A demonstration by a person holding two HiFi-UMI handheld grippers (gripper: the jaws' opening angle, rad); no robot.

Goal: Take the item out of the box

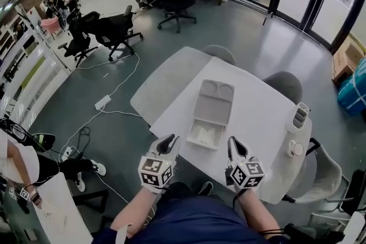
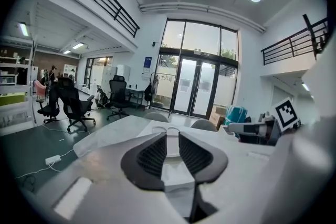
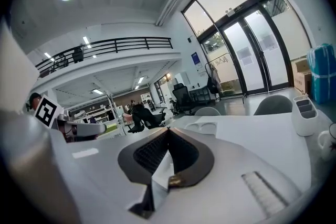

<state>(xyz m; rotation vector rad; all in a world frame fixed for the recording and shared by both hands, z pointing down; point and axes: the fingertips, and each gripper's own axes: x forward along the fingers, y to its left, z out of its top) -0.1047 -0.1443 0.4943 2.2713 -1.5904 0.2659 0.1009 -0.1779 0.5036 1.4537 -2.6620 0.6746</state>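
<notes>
No legible text, blue wall sign [image 2: 147,64] perhaps lettered, too small

The table [image 1: 257,100] looks smooth, matt white. The box [image 1: 213,101] is pale grey and matt, like moulded pulp. The left gripper [image 1: 167,143] has a smooth white plastic shell and black ribbed pads [image 2: 152,157]. The floor [image 1: 189,43] is smooth grey with a faint sheen.

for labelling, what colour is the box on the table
Pale grey-white box, clearest in the head view.
</notes>
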